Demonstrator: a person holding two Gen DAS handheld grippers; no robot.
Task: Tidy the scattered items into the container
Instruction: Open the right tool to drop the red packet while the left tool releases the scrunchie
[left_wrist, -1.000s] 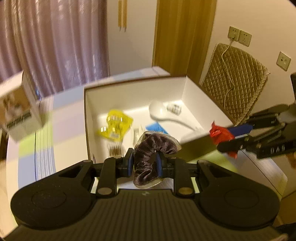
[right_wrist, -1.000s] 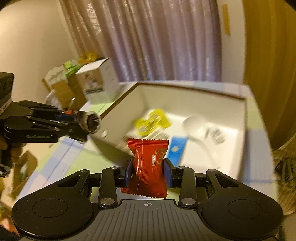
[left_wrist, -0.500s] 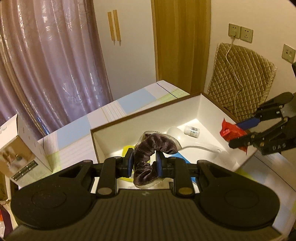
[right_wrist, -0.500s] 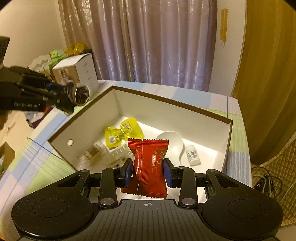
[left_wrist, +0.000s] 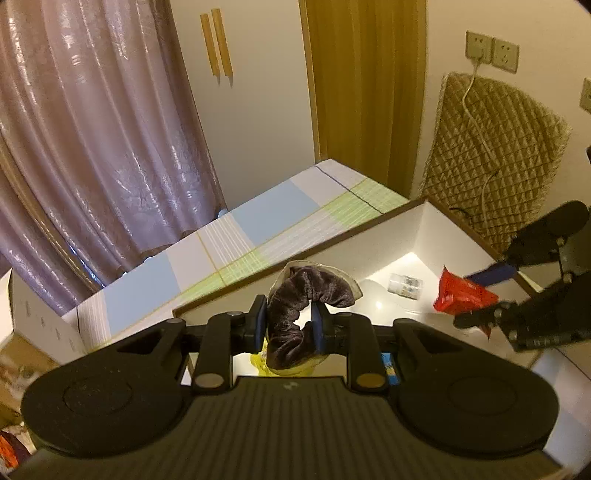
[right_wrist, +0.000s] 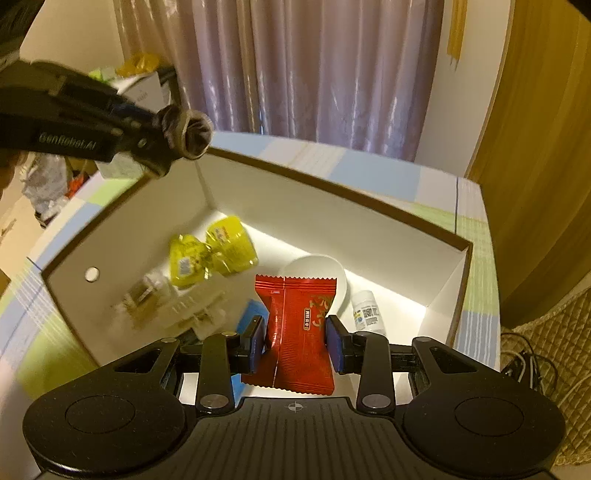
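Room first: mauve curtains (left_wrist: 92, 140) hang behind the table, with a white wall panel and an ochre curtain (left_wrist: 365, 85) to their right, and a quilted tan chair back (left_wrist: 495, 162) stands under two wall sockets with a white cable trailing down it. The table (left_wrist: 273, 218) wears a checked cloth in pale blue, white and green. On it sits the container, a white open box (right_wrist: 325, 206) with a brown rim, and a carton (right_wrist: 142, 92) stands beyond its far left corner. Inside the box lie a white spoon (right_wrist: 317, 266), two yellow sachets (right_wrist: 210, 251), a small white bottle (right_wrist: 365, 310), a blue packet (right_wrist: 249, 314) and some blurred pale items by the left wall. Your left gripper (left_wrist: 288, 325) points down and forward over the box's near-left corner, tongs clenched on a dark brown velvet scrunchie (left_wrist: 303, 299), which hangs in the air above the rim. Your right gripper (right_wrist: 295, 341) tilts steeply down over the box interior, tongs grasping a red snack packet (right_wrist: 295, 325) by its two side edges, upright, above the box floor just in front of the spoon and beside the bottle. Neither held item touches the box.
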